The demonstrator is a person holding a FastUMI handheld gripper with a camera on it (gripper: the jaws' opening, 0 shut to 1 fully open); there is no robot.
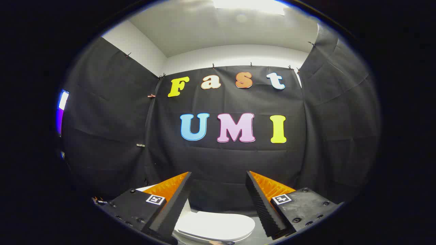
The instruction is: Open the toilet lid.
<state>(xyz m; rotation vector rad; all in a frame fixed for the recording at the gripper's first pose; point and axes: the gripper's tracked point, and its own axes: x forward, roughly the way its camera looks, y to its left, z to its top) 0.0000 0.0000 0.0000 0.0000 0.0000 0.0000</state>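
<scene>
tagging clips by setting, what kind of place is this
Likely a mock bathroom in a cloth-walled recording booth: a white glossy toilet with closed lid sits below the open hand-held gripper, black cloth drapes hang behind, under a white ceiling.

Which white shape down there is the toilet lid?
The broad flat oval toilet lid, closed, between the open tongs' fingers, not the small sliver behind the left finger.

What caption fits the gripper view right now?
Open gripper held above the closed white toilet lid, fingers apart and touching nothing, black cloth wall beyond.
</scene>
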